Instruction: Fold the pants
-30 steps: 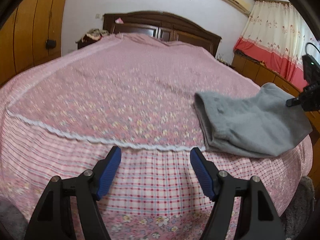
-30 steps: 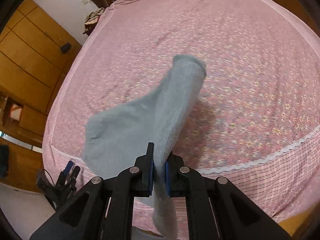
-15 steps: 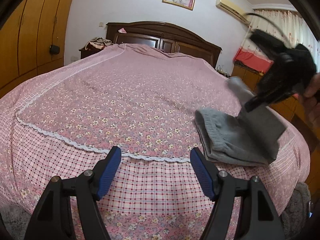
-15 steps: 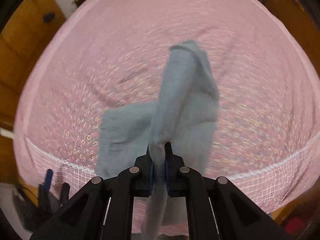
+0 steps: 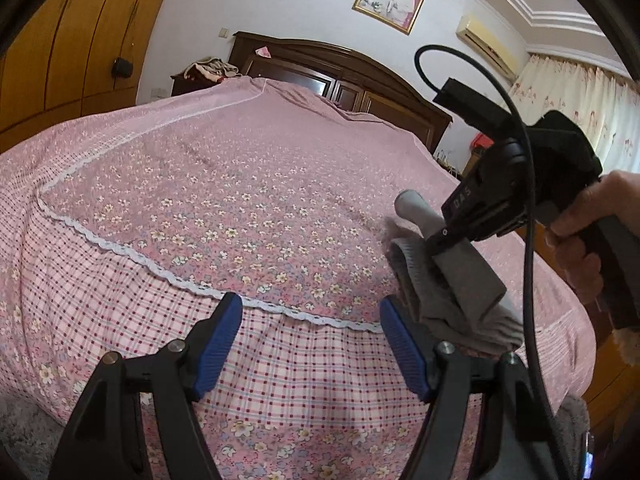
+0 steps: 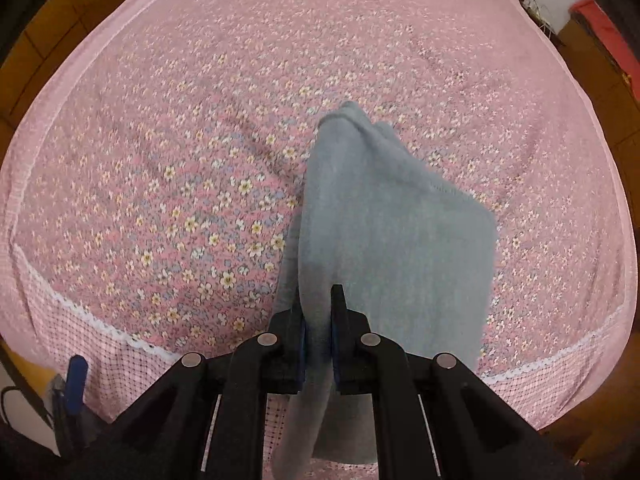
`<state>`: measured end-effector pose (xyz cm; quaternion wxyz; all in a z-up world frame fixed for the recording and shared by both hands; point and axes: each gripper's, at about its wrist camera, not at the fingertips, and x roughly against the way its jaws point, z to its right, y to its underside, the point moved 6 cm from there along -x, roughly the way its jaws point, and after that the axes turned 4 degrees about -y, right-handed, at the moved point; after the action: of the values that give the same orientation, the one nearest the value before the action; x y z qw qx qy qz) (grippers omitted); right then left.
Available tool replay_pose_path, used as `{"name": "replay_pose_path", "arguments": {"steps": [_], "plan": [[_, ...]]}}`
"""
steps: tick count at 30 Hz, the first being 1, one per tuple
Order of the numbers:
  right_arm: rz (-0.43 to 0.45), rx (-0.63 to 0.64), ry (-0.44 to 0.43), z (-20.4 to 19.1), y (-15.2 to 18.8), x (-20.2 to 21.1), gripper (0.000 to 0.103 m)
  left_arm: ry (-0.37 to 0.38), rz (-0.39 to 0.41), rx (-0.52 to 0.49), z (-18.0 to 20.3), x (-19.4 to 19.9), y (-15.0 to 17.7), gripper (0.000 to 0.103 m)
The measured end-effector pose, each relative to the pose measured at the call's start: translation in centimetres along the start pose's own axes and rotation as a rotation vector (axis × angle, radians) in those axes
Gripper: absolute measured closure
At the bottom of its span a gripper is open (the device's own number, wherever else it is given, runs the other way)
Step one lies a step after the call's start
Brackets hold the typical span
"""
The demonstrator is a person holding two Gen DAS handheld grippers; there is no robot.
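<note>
We've got the grey pants point(image 6: 384, 216) pinched in the right gripper point(image 6: 318, 340), jaws nearly together w/ a fold of cloth between them, pads pressing on it. The gripper points steeply down at the bed point(image 6: 192, 152), so the cloth trails from the jaws toward the far end of the garment, which looks to rest on the floral bedspread. From the left wrist view the pants point(image 5: 460, 280) sit as a bunched stack near the bed's right edge, close to the white lace trim point(image 5: 120, 248) – we judge the held part is being laid over the lower layers to make a fold, which is why it's gripped by an end & carried over the pile, not dragged

The left gripper point(image 5: 310, 344) hangs w/ jaws wide apart, nothing between them, over the checked border of the spread, just beside the pile but not touching. Prob kept clear so it doesn't snag the cloth while the right one swings across; also well placed to pin or smooth the near edge after. A hand point(image 5: 580, 232) wraps the right gripper's handle, cable looping above it

Fold seems partway: layers stacked but edges uneven. Risk as we see it: soft knit slumps when let go, so the top layer may land skewed
</note>
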<state>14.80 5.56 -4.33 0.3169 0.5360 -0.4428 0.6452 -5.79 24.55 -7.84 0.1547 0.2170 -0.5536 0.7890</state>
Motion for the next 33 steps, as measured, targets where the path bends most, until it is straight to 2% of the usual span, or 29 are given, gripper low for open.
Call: {"name": "replay_pose_path", "arguments": {"steps": [2, 7, 10, 13, 15, 16, 19, 22, 24, 25, 28, 31, 33], "plan": [[-0.002, 0.017, -0.034, -1.6, -0.6, -0.1, 0.085, 0.013, -0.007, -0.002, -0.2, 0.1, -0.1, 0.028], [0.040, 0.102, -0.089, -4.1, -1.4, 1.2, 0.084, 0.021, -0.001, -0.016, 0.3, 0.2, -0.3, 0.028], [0.091, 0.132, -0.163, -3.9, -0.8, 3.9, 0.084, 0.023, -0.007, -0.023, 0.3, 0.7, 0.1, 0.028], [0.156, 0.121, -0.252, -0.2, 1.1, 6.7, 0.083, 0.105, -0.006, -0.007, 0.9, 1.3, -2.0, 0.028], [0.212, 0.082, -0.284, 3.9, 3.2, 8.0, 0.075, 0.192, -0.005, 0.010, 2.2, 1.2, -4.3, 0.028], [0.231, 0.059, -0.292, 6.1, 4.2, 8.2, 0.075, 0.213, -0.012, -0.012, 3.3, 0.7, -5.6, 0.028], [0.205, -0.044, -0.312, 13.1, 6.7, 7.0, 0.074, 0.245, -0.082, -0.068, 5.9, -2.8, -8.0, 0.028], [0.166, -0.176, -0.346, 19.0, 9.4, 5.9, 0.074, 0.209, -0.299, -0.105, 8.2, -9.5, -7.4, 0.028], [0.181, -0.218, -0.358, 22.7, 11.7, 6.6, 0.075, 0.157, -0.403, -0.125, 8.7, -11.9, -6.6, 0.030], [0.194, -0.234, -0.340, 24.7, 12.9, 7.0, 0.074, 0.156, -0.426, -0.128, 9.0, -12.4, -6.2, 0.031], [0.224, -0.276, -0.271, 30.0, 16.6, 8.1, 0.074, 0.189, -0.427, -0.132, 10.5, -12.1, -5.7, 0.031], [0.232, -0.323, -0.243, 34.0, 18.9, 8.0, 0.074, 0.189, -0.445, -0.138, 12.0, -12.2, -5.2, 0.033], [0.227, -0.369, -0.257, 36.1, 20.6, 7.2, 0.074, 0.173, -0.448, -0.154, 13.1, -12.4, -5.1, 0.052]]}}
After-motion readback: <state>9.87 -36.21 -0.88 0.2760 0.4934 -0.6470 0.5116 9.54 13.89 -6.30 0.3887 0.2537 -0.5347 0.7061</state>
